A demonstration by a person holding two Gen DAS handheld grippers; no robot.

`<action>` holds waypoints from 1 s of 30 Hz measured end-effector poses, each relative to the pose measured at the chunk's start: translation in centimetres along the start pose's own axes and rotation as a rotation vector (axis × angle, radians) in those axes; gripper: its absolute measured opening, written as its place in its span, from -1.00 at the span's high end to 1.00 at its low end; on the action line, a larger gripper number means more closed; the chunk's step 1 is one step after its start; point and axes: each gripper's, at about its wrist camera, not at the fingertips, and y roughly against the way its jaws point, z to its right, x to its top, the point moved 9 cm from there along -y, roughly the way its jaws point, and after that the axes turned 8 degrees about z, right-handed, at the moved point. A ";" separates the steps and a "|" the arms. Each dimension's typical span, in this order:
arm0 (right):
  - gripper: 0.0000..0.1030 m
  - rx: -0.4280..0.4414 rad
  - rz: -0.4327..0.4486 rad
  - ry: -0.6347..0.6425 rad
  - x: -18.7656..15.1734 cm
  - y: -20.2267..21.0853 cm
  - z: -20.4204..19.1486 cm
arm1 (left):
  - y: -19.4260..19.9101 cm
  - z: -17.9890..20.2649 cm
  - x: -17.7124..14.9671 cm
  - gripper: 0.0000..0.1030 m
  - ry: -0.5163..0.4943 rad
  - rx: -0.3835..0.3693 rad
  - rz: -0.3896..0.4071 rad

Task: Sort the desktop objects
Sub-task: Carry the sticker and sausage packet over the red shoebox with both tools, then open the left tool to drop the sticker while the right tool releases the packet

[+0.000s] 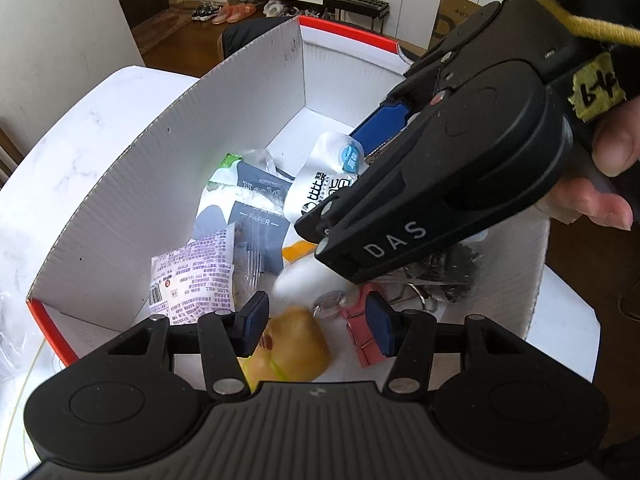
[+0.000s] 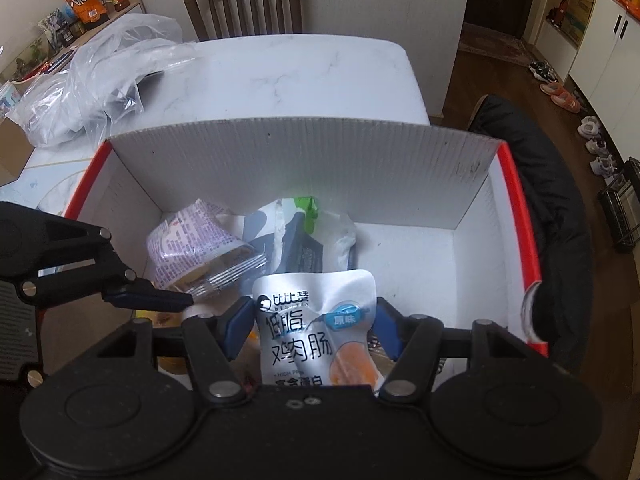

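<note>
- The left gripper [image 1: 316,322] points steeply down into the white corrugated box [image 1: 120,216]. Its jaws stand partly apart with nothing clamped; a yellowish packet [image 1: 294,346] lies below the gap.
- Just right of the left gripper's right pad lie pink binder clips [image 1: 360,336]; past them, a heap of metal clips [image 1: 440,276].
- Ahead and left of the left gripper, a purple-printed packet [image 1: 192,276] rests on the box floor, with a dark paper pack [image 1: 256,216] beyond it.
- The right gripper [image 2: 310,328] stands moderately wide, both pads against the sides of a white sausage pouch [image 2: 316,320], which it holds upright inside the box.
- The right gripper crosses above and ahead of the left one, close over the clips; a hand [image 1: 600,184] holds its handle.
- Ahead of the right gripper, the box's far wall [image 2: 304,168] stands tall. The floor ahead and to its right is bare; the red-edged side wall [image 2: 520,216] bounds it.
- Beyond the far wall, the white counter [image 2: 304,76] is open; clear plastic bags [image 2: 100,80] occupy its left part.
</note>
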 end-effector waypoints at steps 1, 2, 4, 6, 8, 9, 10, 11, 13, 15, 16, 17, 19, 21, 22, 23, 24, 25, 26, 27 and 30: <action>-0.23 0.001 -0.002 -0.003 -0.1 -0.1 0.0 | -0.1 0.0 0.0 -0.02 0.002 -0.002 0.001; -0.24 0.003 -0.002 -0.004 -0.1 -0.2 0.0 | -0.1 -0.1 0.0 -0.02 0.004 -0.003 0.004; -0.26 0.010 -0.002 -0.007 -0.1 -0.2 0.0 | 0.0 -0.1 0.0 -0.02 0.009 -0.008 0.010; -0.28 0.015 0.000 -0.010 0.1 -0.1 0.0 | 0.2 -0.2 0.1 -0.02 0.019 -0.015 0.018; -0.28 0.018 0.004 -0.012 0.2 0.0 0.0 | 0.4 -0.3 0.1 -0.03 0.029 -0.019 0.024; -0.31 0.016 0.007 -0.012 0.3 0.1 -0.1 | 0.5 -0.3 0.1 -0.07 0.032 -0.019 0.026; -0.34 0.018 0.011 -0.012 0.4 0.2 -0.1 | 0.6 -0.4 0.0 -0.12 0.034 -0.019 0.029; -0.40 0.021 0.014 -0.013 0.5 0.3 -0.1 | 0.7 -0.4 0.1 -0.14 0.036 -0.019 0.033; -0.45 0.029 0.021 -0.012 0.7 0.7 -0.3 | 1.1 -0.6 0.1 -0.14 0.045 -0.018 0.045; -0.47 0.035 0.026 -0.007 0.8 1.1 -0.5 | 1.5 -0.8 0.2 -0.18 0.058 -0.018 0.058; -0.48 0.034 0.029 -0.004 0.8 1.3 -0.5 | 1.8 -0.9 0.2 -0.25 0.064 -0.018 0.064; -0.49 0.035 0.032 -0.002 0.9 1.5 -0.6 | 2.0 -1.0 0.2 -0.27 0.071 -0.018 0.072; -0.50 0.040 0.038 -0.003 1.0 2.0 -0.7 | 2.5 -1.2 0.2 -0.32 0.086 -0.016 0.083; -0.51 0.044 0.046 0.000 1.0 2.6 -0.8 | 2.9 -1.6 0.3 -0.34 0.104 -0.006 0.098; -0.52 0.045 0.049 0.002 1.0 2.9 -0.8 | 3.1 -1.7 0.3 -0.34 0.113 -0.003 0.106; -0.53 0.045 0.052 0.005 1.0 3.2 -0.9 | 3.4 -1.9 0.3 -0.34 0.122 0.000 0.115; -0.53 0.047 0.058 0.009 1.0 3.6 -1.0 | 3.7 -2.0 0.3 -0.34 0.132 0.001 0.124; -0.54 0.050 0.064 0.014 1.1 4.0 -1.2 | 4.0 -2.1 0.4 -0.34 0.140 0.002 0.132; -0.54 0.053 0.071 0.019 1.1 4.4 -1.3 | 4.3 -2.2 0.3 -0.34 0.147 0.004 0.140; -0.54 0.054 0.078 0.022 1.2 4.8 -1.4 | 4.6 -2.4 0.3 -0.34 0.152 0.009 0.147; -0.56 0.059 0.095 0.029 1.2 5.9 -1.7 | 5.6 -2.7 0.2 -0.34 0.167 0.024 0.169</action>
